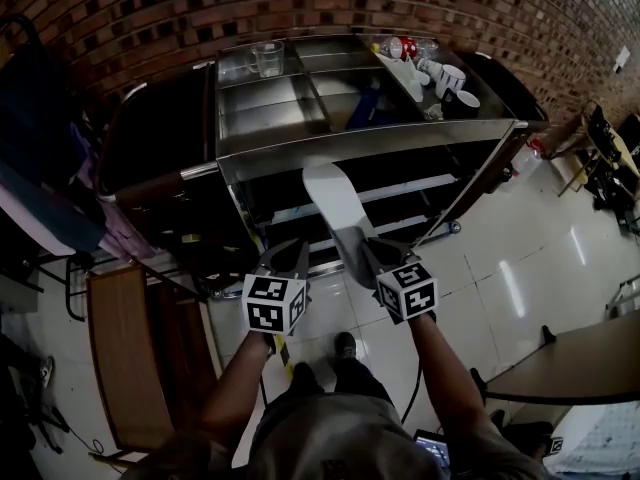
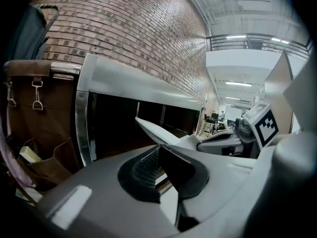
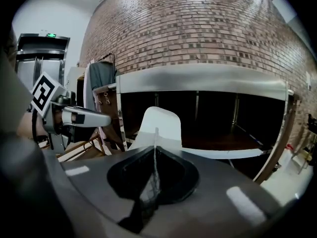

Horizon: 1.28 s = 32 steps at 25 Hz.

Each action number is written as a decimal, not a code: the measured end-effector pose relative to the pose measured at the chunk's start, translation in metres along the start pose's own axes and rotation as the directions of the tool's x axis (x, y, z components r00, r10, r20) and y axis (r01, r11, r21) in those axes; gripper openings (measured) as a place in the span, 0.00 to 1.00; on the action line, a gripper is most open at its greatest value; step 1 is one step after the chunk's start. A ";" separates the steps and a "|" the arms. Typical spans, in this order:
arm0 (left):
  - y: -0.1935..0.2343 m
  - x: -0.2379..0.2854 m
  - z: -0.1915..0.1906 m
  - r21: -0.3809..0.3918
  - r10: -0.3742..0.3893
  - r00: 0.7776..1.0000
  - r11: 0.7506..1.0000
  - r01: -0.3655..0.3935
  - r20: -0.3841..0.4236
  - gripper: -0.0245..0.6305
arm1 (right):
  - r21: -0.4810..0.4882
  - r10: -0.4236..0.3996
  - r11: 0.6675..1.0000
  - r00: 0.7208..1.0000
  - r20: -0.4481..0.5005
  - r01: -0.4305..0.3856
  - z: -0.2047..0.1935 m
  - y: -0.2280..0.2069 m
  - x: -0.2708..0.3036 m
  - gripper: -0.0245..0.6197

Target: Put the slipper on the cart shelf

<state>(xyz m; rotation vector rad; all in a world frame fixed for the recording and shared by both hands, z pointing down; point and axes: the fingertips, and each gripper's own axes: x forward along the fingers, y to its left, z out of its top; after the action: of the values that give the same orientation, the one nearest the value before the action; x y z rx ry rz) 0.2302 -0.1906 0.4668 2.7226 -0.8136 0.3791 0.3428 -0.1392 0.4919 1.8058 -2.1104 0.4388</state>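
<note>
A white slipper [image 1: 333, 200] sticks out forward from my right gripper [image 1: 362, 248], which is shut on its heel end. In the right gripper view the slipper [image 3: 161, 125] stands edge-on between the jaws of that gripper [image 3: 155, 150], in front of the cart's dark lower shelf [image 3: 223, 143]. The steel cart [image 1: 360, 138] stands straight ahead, and the slipper's toe reaches under its top rim. My left gripper [image 1: 292, 253] hangs just left of the slipper, jaws together and holding nothing. The left gripper view shows this gripper [image 2: 158, 150] with the slipper [image 2: 158, 130] beyond it.
On the cart's top are a clear measuring jug [image 1: 268, 58] and several cups [image 1: 450, 76]. A dark bag [image 1: 150, 168] hangs off the cart's left end. A wooden chair [image 1: 120, 348] stands on the left, a table [image 1: 590, 358] on the right, and a brick wall behind.
</note>
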 end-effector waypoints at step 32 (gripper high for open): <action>0.055 0.075 0.009 -0.093 0.290 0.954 0.951 -0.296 -0.072 0.05 | 0.098 0.036 0.995 0.999 -0.024 -0.034 0.030 -0.120 0.230 0.07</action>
<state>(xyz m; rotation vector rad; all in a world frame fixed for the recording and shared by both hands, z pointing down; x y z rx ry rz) 0.2615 -0.2753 0.4925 2.4865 -1.1915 0.4602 0.4270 -0.3745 0.5679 1.8079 -2.1402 0.5805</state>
